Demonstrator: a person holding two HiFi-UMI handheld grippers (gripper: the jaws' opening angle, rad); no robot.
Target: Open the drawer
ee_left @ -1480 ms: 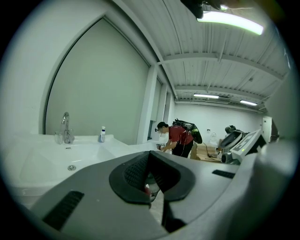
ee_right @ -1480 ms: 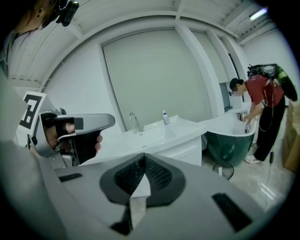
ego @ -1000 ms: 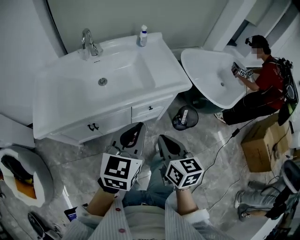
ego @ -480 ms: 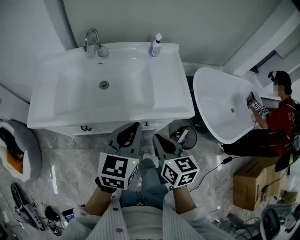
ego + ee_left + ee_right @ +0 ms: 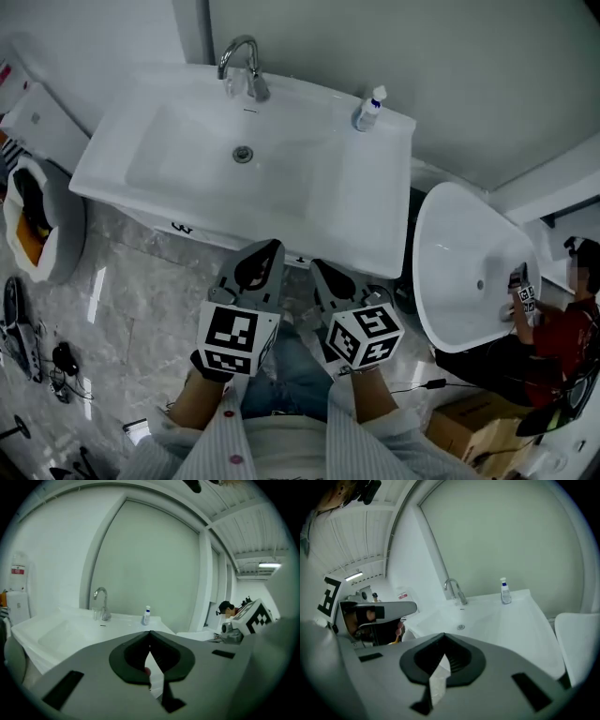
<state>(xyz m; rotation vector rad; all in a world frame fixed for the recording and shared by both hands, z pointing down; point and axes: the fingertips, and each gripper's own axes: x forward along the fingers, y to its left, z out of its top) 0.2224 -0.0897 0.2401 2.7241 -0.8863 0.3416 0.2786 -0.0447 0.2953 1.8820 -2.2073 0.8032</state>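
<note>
Here, the grey marbled floor [image 5: 122, 309] spreads under a white vanity. Its tabletop [image 5: 366, 206] fills the upper middle of the head view, with a rectangular sink [image 5: 187, 164] sunk into it. Off the tabletop's right edge a white oval basin [image 5: 459, 262] stands tilted, and a person [image 5: 562, 333] in a red top crouches at its far side. The left claw [image 5: 267, 246] and the right claw [image 5: 319, 268] are held side by side just short of the tabletop's front edge, both pointing at the vanity. In its own view the left claw [image 5: 150, 632] has its jaws meeting at the tips with nothing between them. The right claw [image 5: 444, 634] is likewise closed and empty. A chrome faucet [image 5: 239, 64] stands at the back edge and a small bottle [image 5: 368, 109] near the back right corner. The drawer [image 5: 300, 260] sits under the front edge, right of centre, just beyond the claw tips. Only its dark handle shows; the overhang hides the front.
</note>
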